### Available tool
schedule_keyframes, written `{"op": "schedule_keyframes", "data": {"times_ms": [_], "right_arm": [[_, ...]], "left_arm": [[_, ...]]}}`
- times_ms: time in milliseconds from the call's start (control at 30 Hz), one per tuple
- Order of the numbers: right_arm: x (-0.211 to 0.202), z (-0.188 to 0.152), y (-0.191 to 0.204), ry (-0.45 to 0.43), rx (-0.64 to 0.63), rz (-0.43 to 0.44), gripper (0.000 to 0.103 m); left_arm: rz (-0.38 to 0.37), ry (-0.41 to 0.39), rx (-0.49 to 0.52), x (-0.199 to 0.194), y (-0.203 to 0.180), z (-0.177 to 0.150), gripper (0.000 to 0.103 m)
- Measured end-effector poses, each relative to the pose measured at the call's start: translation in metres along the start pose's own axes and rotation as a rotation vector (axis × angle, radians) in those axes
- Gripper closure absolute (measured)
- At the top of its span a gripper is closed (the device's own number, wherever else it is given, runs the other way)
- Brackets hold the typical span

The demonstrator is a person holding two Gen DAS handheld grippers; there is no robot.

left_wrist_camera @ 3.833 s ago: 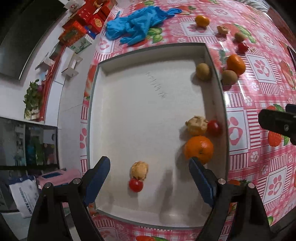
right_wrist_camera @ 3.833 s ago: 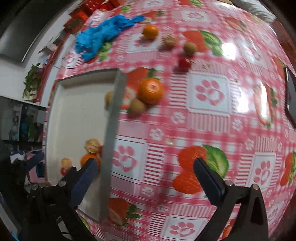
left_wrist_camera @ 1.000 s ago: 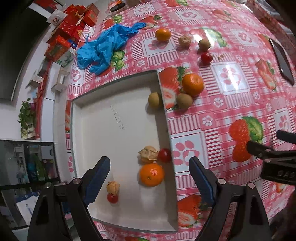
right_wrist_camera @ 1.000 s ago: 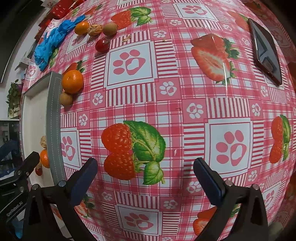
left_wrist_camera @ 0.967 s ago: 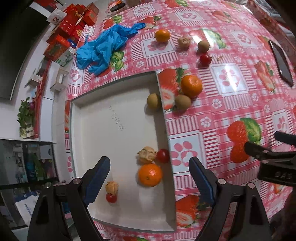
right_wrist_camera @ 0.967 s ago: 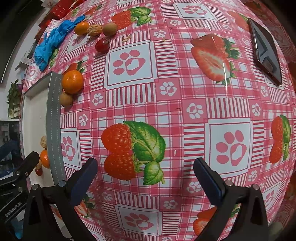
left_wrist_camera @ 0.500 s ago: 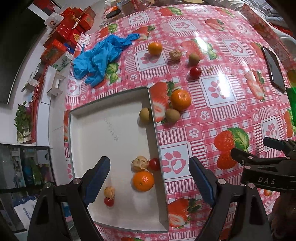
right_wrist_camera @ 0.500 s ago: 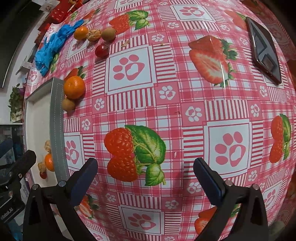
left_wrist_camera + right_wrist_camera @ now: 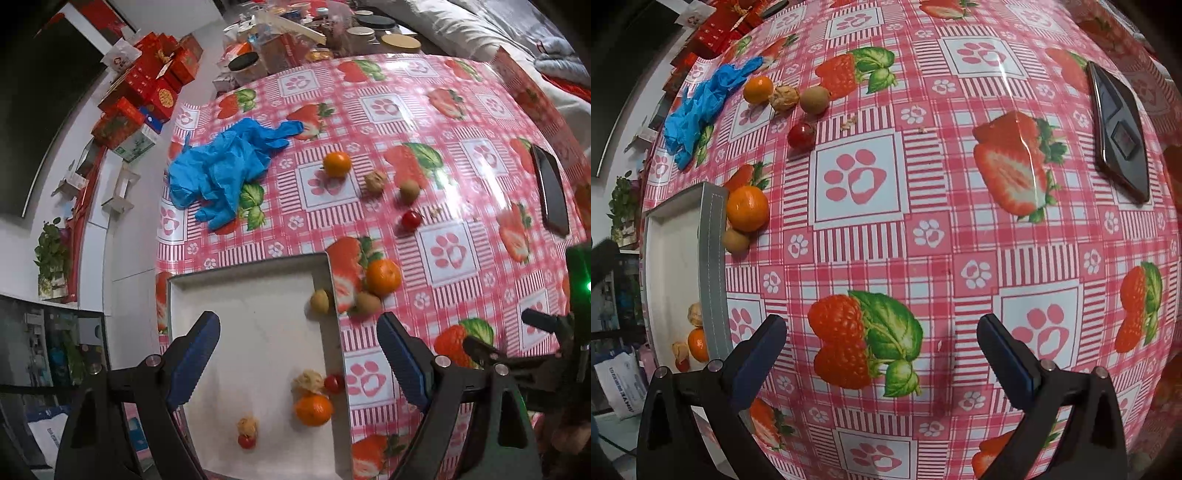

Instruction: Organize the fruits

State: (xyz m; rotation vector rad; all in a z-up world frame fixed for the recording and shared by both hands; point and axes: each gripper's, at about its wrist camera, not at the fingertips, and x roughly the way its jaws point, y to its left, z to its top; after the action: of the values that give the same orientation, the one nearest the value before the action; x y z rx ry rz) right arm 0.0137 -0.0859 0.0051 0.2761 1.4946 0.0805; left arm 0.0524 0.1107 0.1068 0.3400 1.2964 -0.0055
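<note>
Risk: tangerine and kiwi touch tray wall; spread, empty left gripper fingers could knock them rolling. Right gripper also spread, empty.

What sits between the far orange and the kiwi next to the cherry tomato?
A walnut lies between the orange and the kiwi; both wrist views show it.
</note>
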Motion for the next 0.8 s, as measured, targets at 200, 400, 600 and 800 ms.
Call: {"op": "schedule_keyframes", "data": {"times_ms": [200, 400, 600, 800], "right_arm": [[0.005, -0.002, -0.005, 0.013, 0.007, -0.009, 0.000], [0.010, -0.007, -0.014, 0.027, 0.014, -0.021, 0.000], [0.010, -0.006, -0.016, 0.028, 0.021, -0.018, 0.000], [0.006, -0.008, -0.019, 0.024, 0.012, -0.016, 0.000]], "left_arm": [[0.053, 0.045, 0.042, 0.022, -0.017, -0.009, 0.015], [0.056, 0.082, 0.069, 0.037, -0.032, -0.021, 0.015], [0.064, 0.081, 0.080, 0.037, -0.037, -0.022, 0.015], [0.063, 0.082, 0.077, 0.036, -0.038, -0.021, 0.015]]}}
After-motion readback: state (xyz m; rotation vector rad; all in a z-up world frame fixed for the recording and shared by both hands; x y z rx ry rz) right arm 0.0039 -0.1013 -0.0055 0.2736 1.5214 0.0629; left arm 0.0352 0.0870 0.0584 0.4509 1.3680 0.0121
